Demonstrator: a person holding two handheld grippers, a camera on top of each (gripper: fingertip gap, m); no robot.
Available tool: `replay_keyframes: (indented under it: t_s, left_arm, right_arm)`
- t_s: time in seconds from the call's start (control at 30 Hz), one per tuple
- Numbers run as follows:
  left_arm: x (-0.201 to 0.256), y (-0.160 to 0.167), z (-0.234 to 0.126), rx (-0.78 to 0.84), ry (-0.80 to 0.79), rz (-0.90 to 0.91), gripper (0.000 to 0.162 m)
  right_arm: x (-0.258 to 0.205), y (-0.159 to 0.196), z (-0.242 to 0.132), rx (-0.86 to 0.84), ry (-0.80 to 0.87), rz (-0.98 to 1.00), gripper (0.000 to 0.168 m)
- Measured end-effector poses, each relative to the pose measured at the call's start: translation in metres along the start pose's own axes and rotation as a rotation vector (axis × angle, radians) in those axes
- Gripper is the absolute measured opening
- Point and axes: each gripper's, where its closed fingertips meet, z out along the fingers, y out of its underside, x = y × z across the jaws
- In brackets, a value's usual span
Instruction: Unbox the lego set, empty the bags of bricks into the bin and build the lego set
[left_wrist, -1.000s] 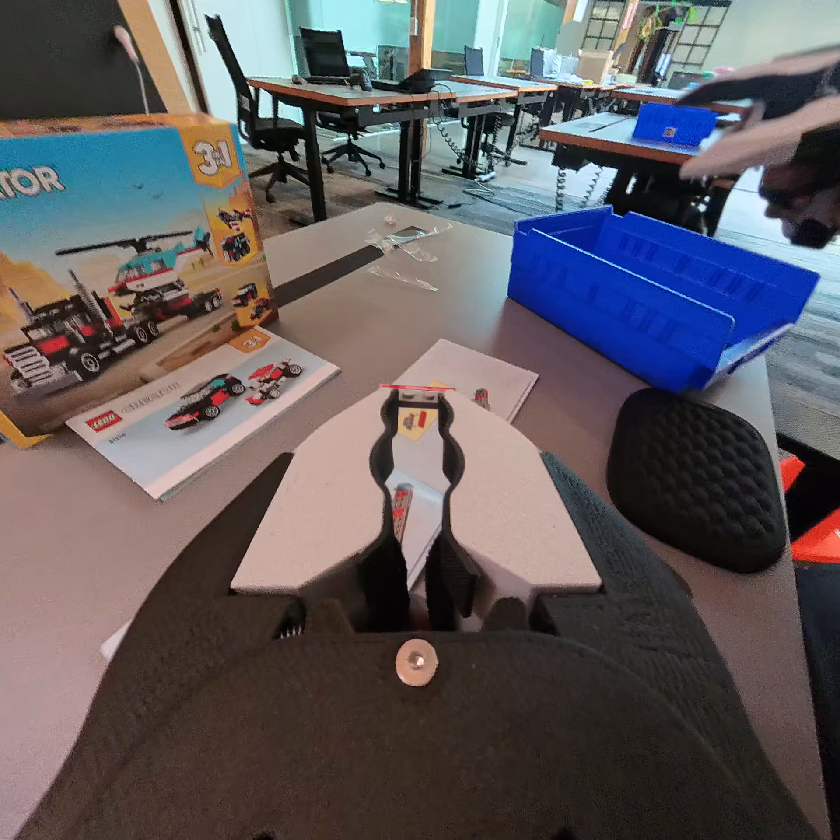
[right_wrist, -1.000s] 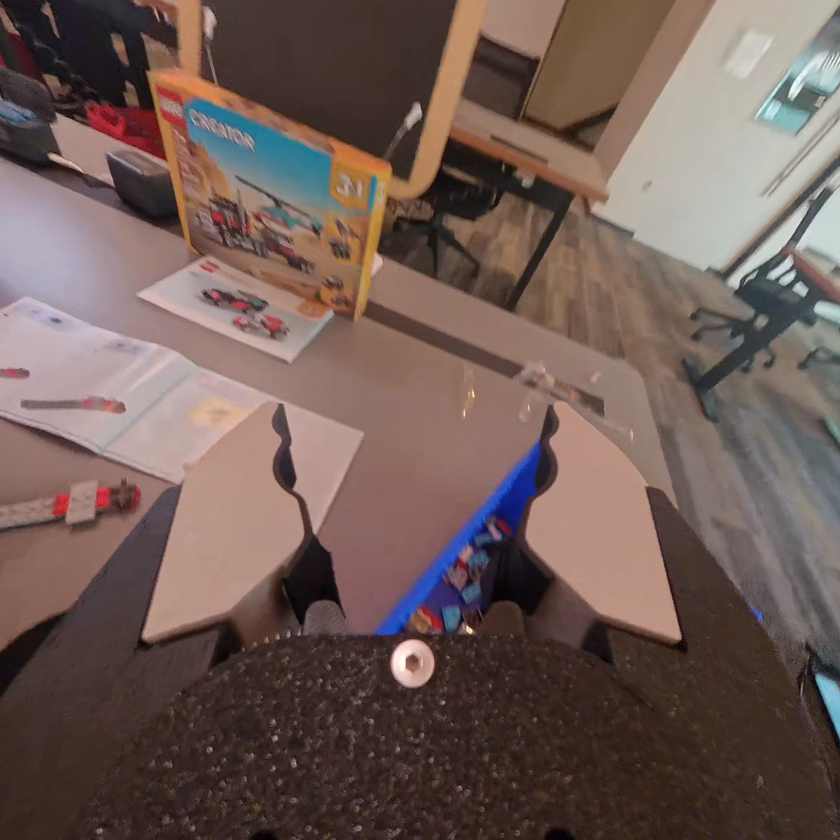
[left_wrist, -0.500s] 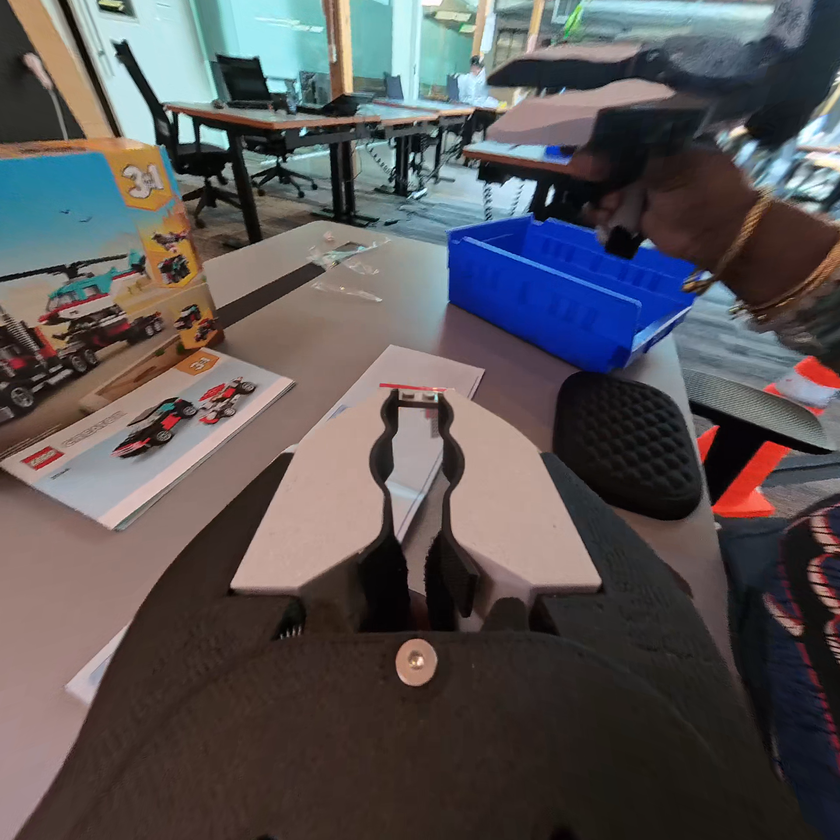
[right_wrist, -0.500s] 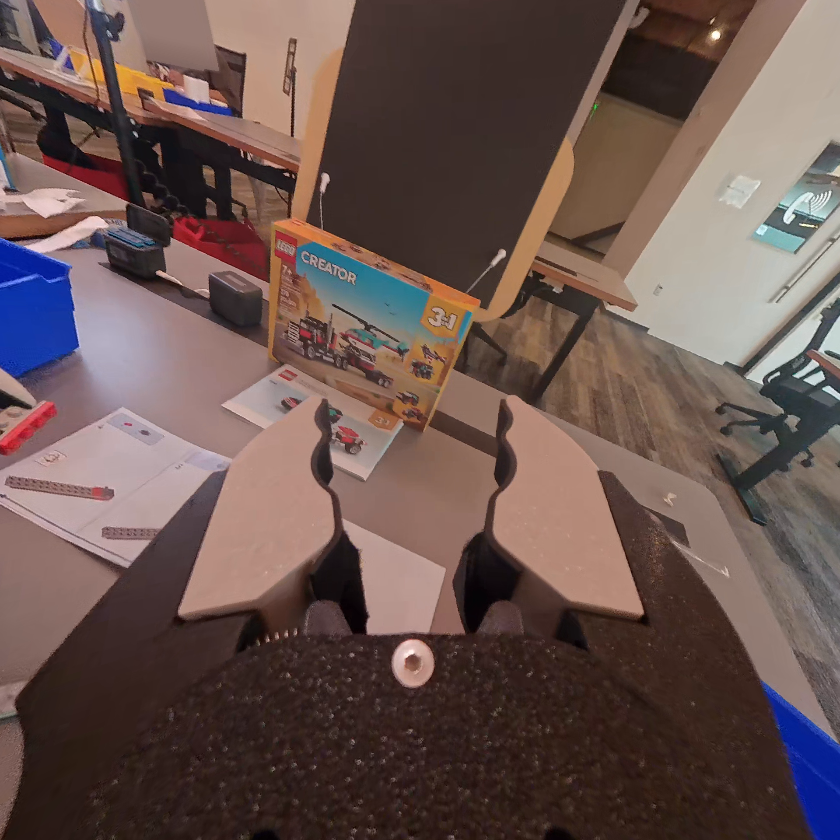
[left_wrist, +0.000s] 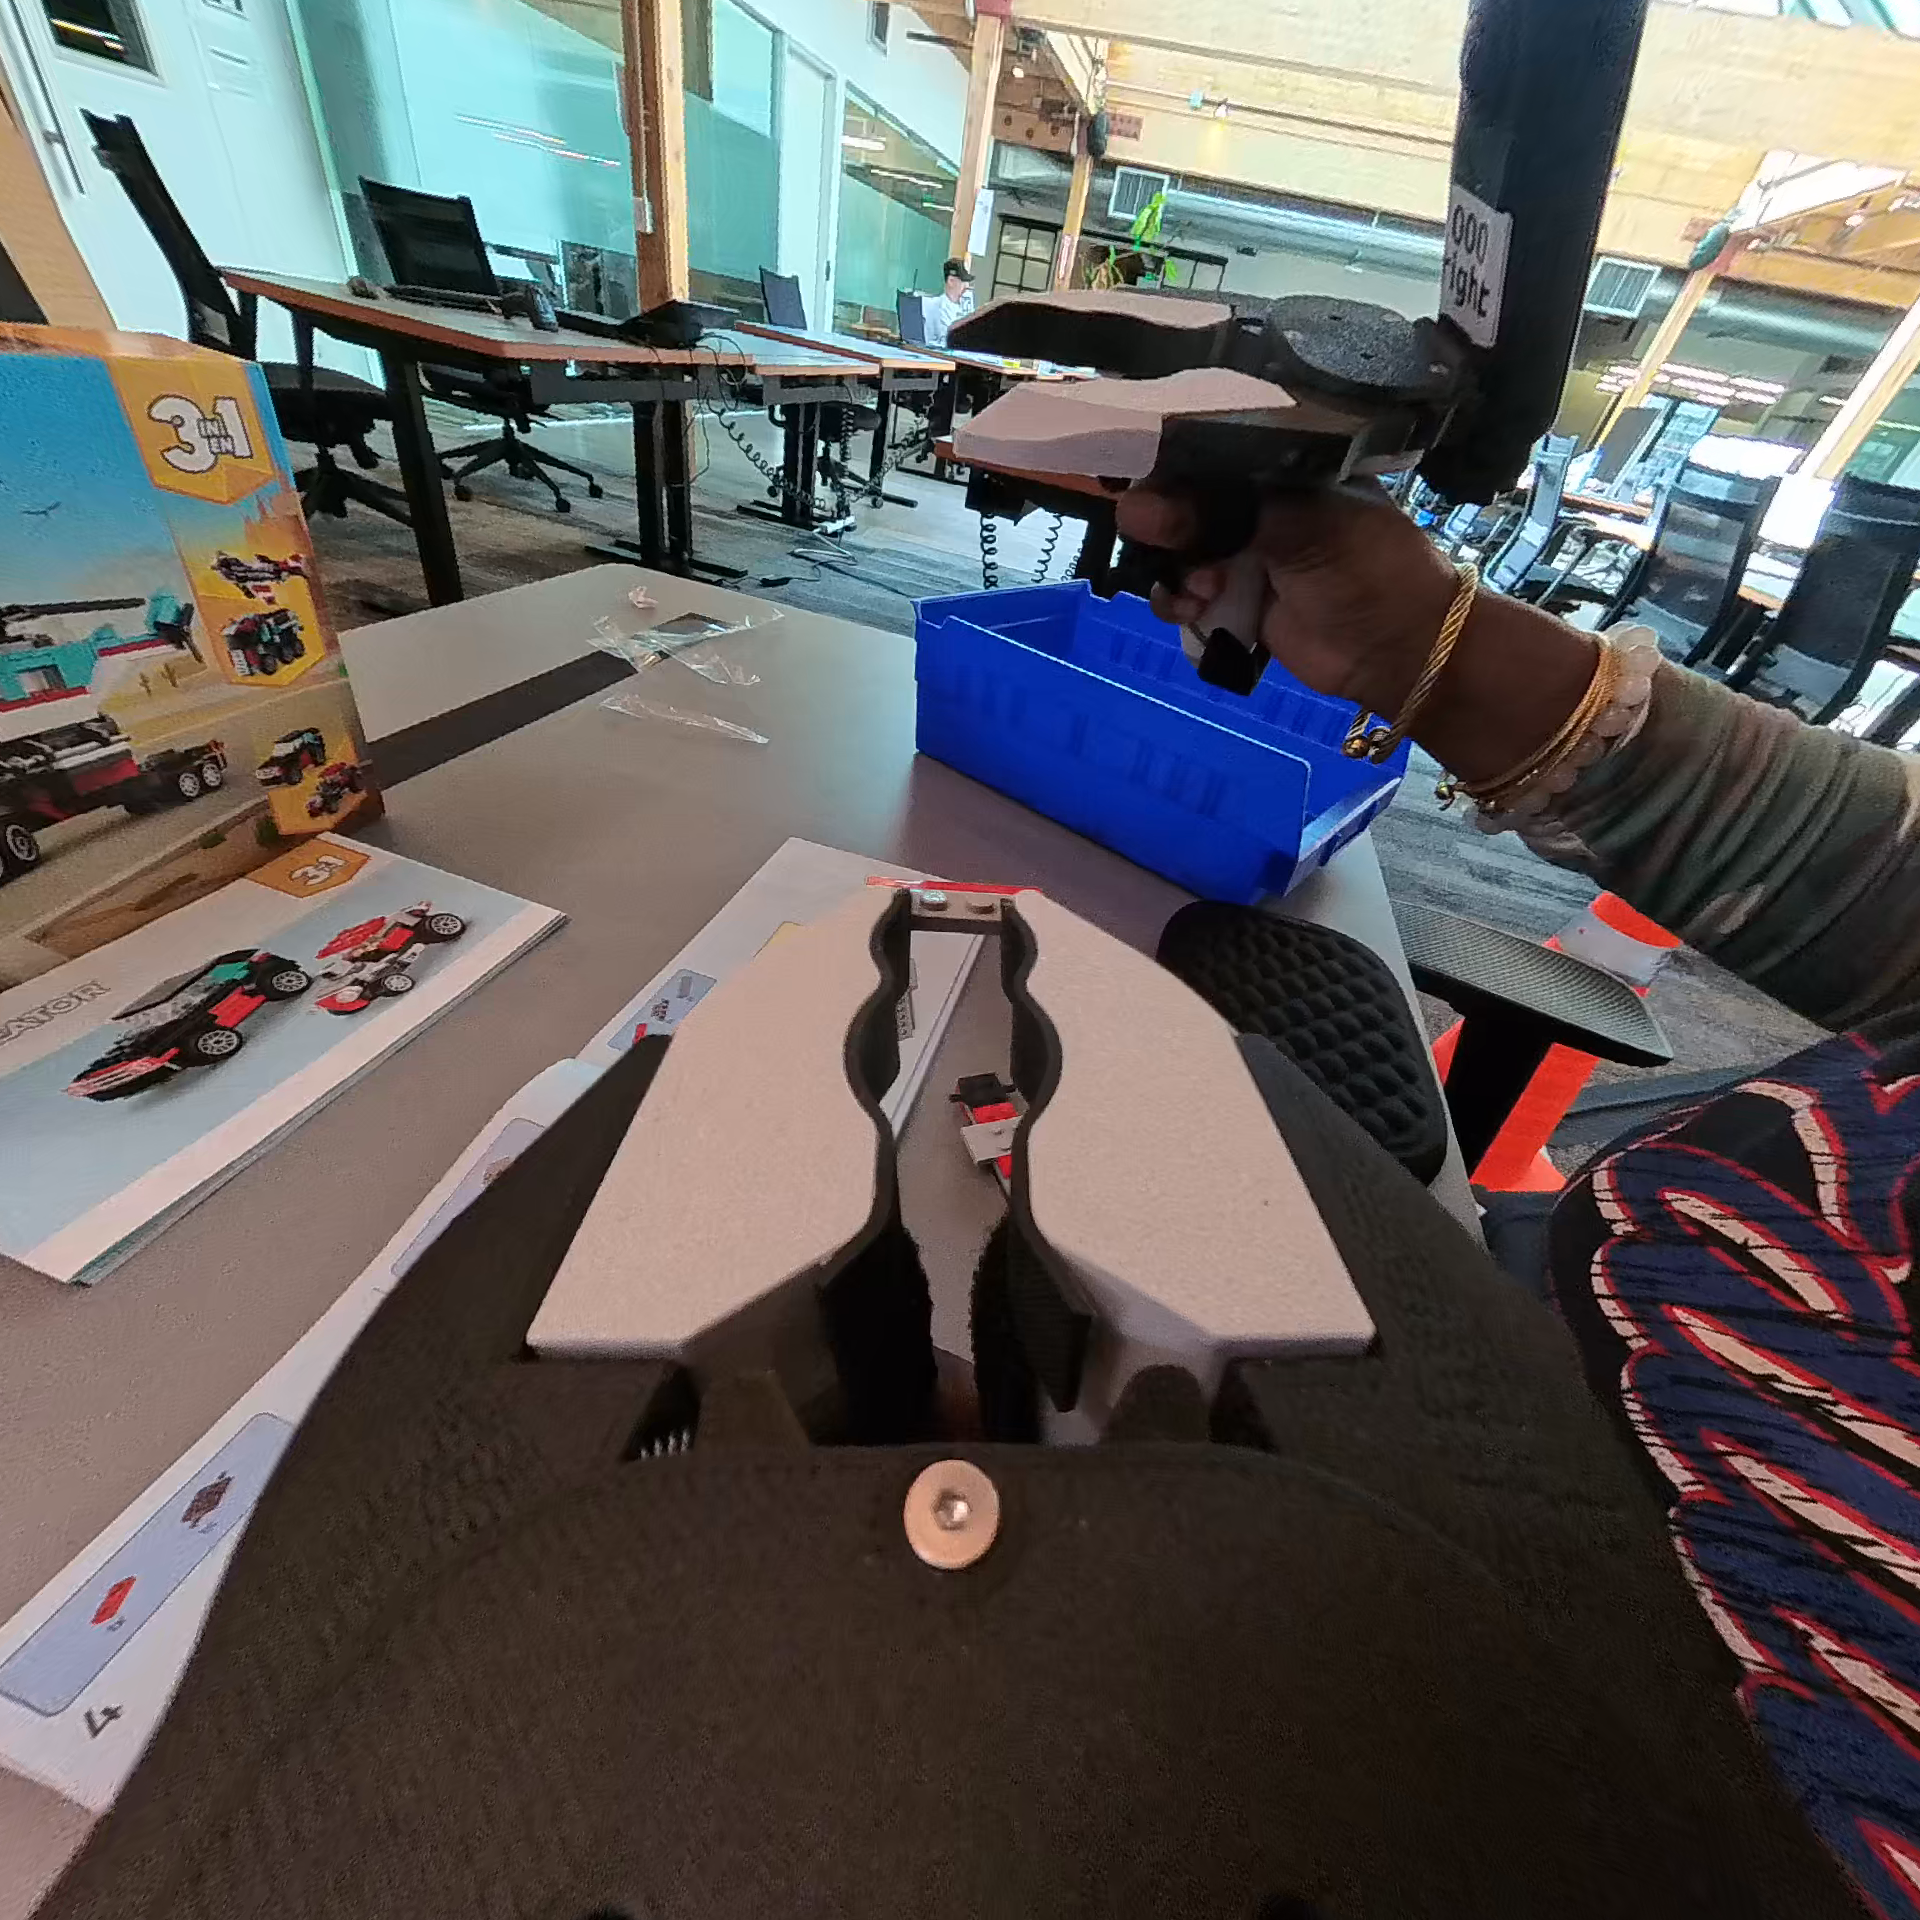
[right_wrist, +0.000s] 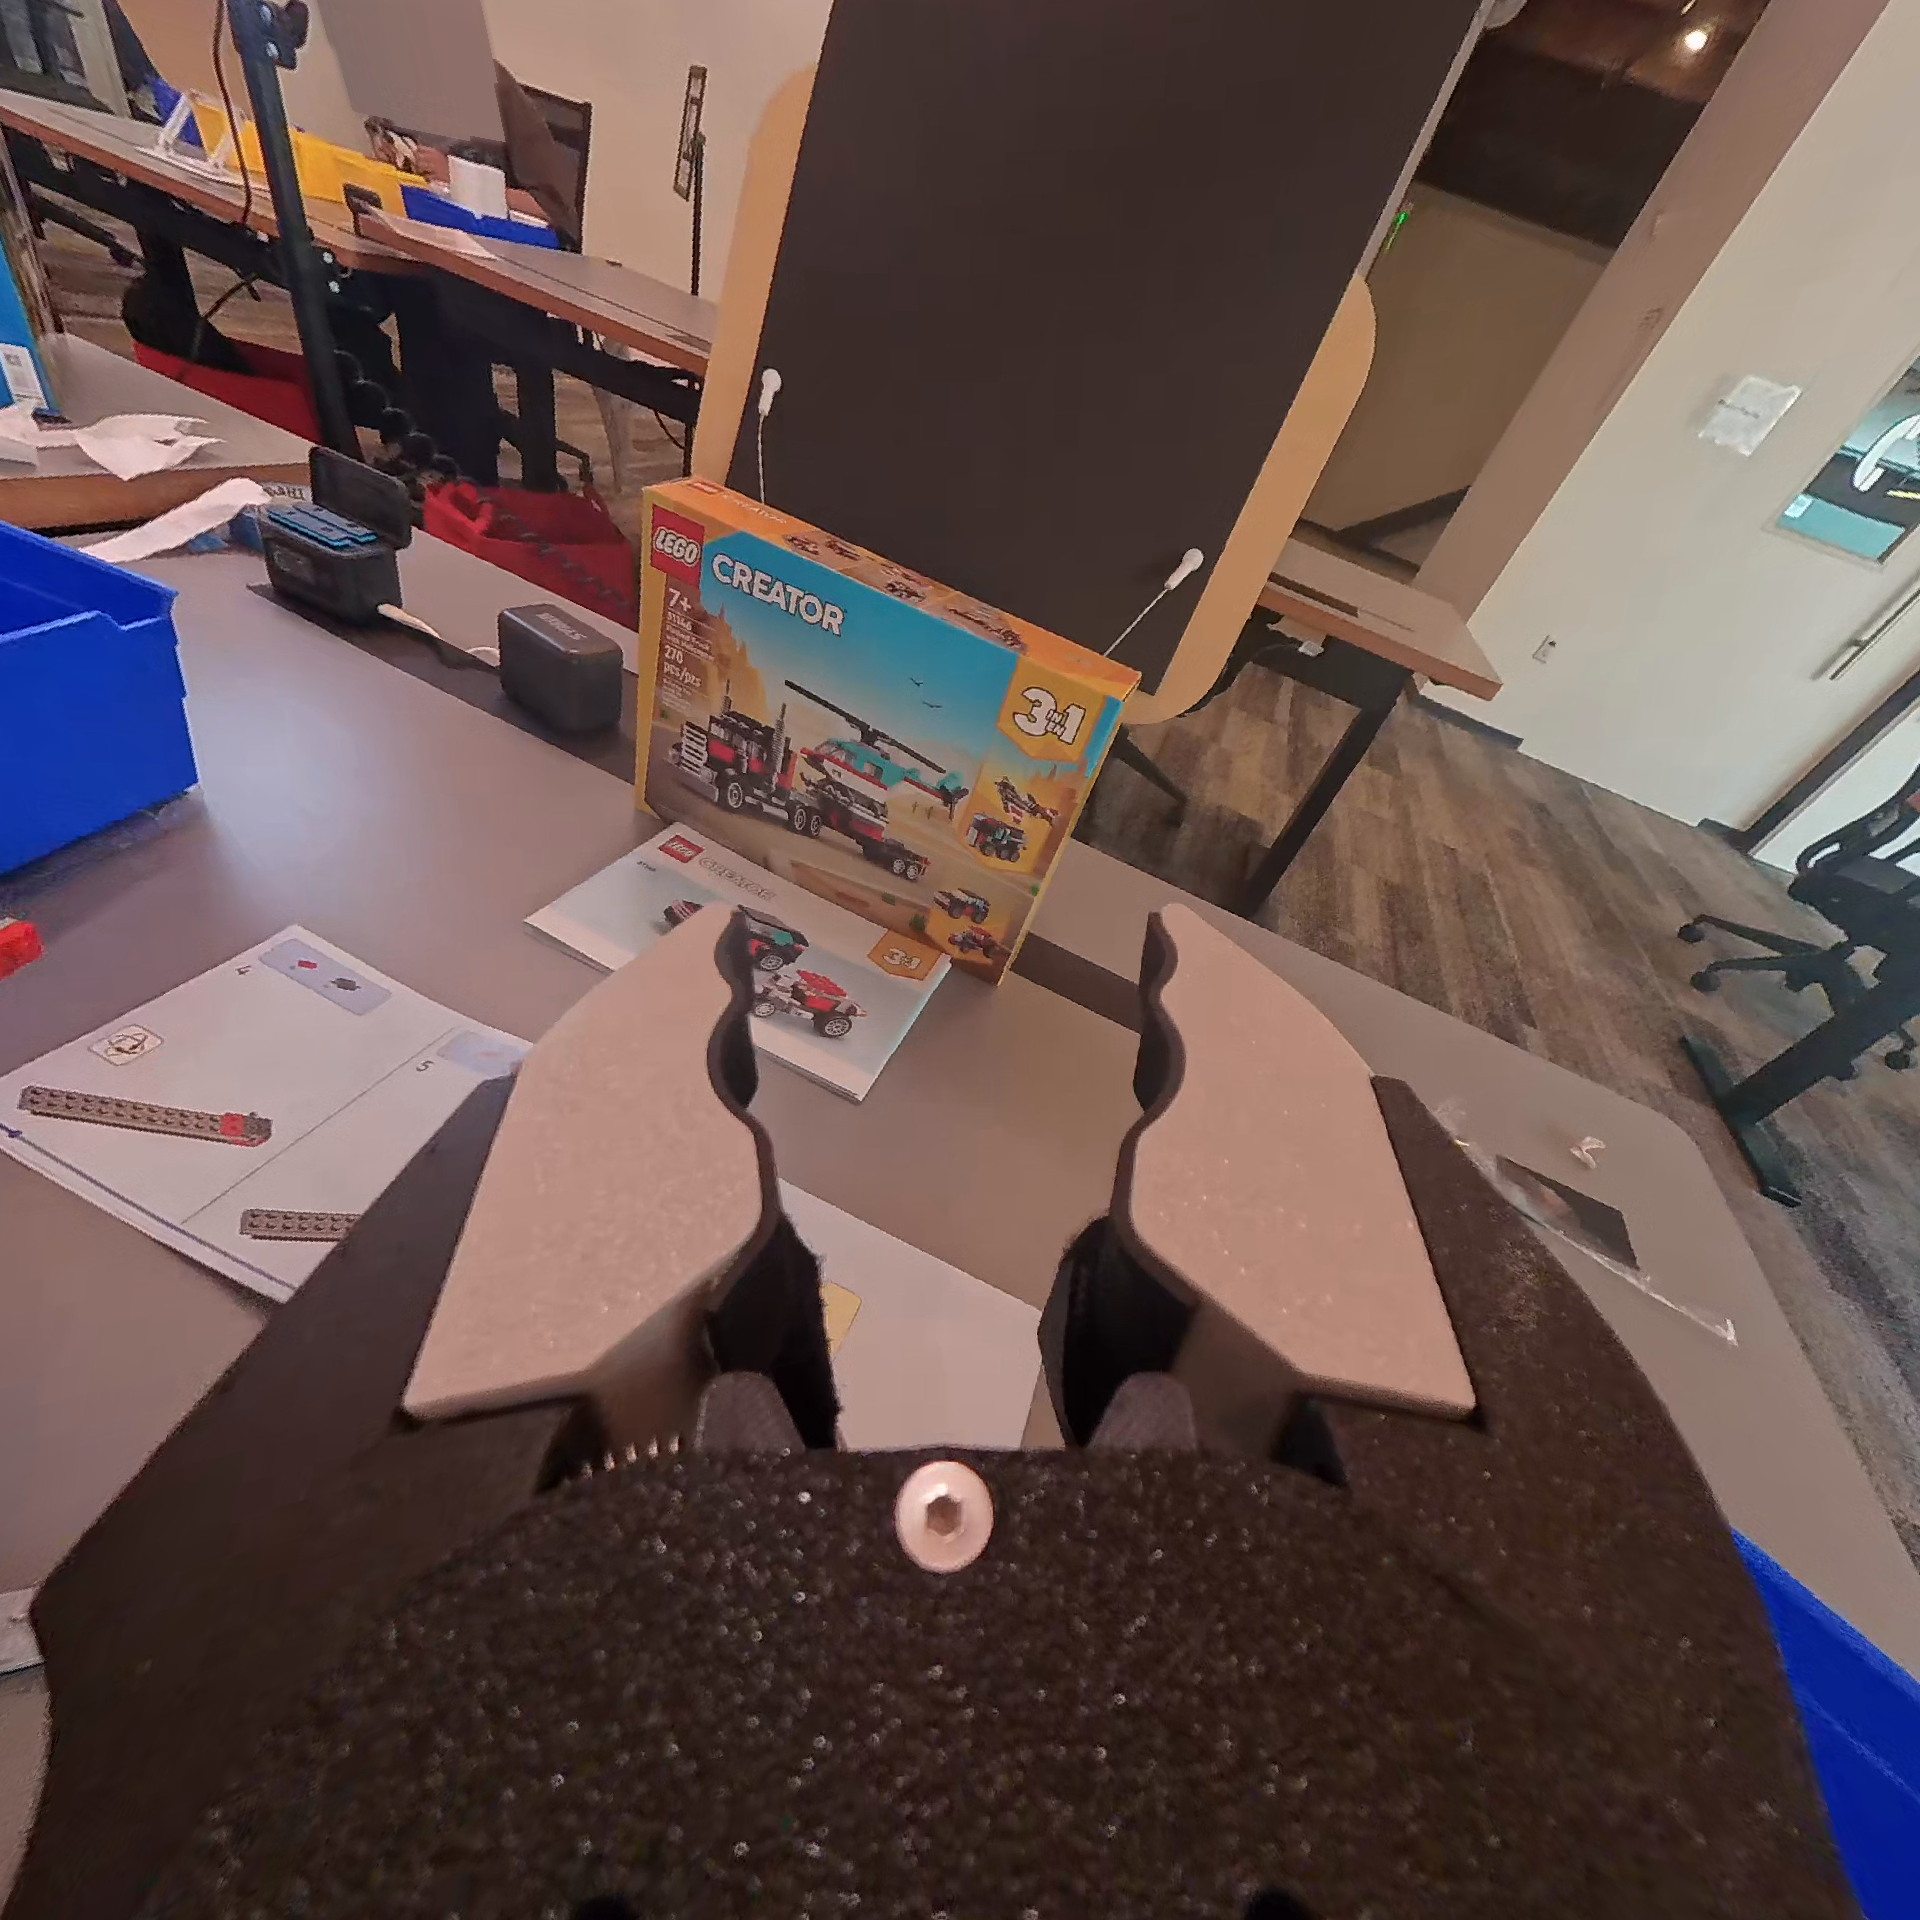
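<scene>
Betw left gripper (left_wrist: 954, 914) tips: small grey-red piece (left_wrist: 954, 902), mostly hidden

A black charger block (right_wrist: 561, 667) and a small black case (right_wrist: 330, 566) sit on the grey table (right_wrist: 343, 790). A dark panel (right_wrist: 1049, 312) stands behind it. Office chairs (left_wrist: 457, 301) line the desks beyond.
</scene>
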Motion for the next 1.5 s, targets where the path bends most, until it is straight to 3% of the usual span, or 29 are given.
replay_keyframes:
  t_s: [0.5,0.77,0.93,1.23,1.5]
  left_arm:
    - [0.003,0.004,0.003,-0.022,0.013,0.001,0.016]
    - [0.005,-0.040,-0.017,0.323,0.124,-0.144,0.016]
    - [0.014,-0.026,0.006,0.240,0.143,-0.092,0.016]
    - [0.066,-0.040,0.044,0.293,0.381,-0.084,0.017]
    - [0.083,-0.046,0.068,0.288,0.332,-0.019,0.016]
  right_arm:
    - [-0.016,0.011,-0.003,-0.063,-0.099,-0.010,0.074]
    - [-0.113,-0.022,-0.034,0.181,-0.682,0.158,0.058]
    - [-0.158,-0.016,-0.055,0.200,-0.934,0.117,0.051]
    - [-0.141,-0.016,-0.069,0.312,-1.142,0.286,0.050]
    - [-0.118,-0.012,-0.086,0.392,-1.158,0.337,0.043]
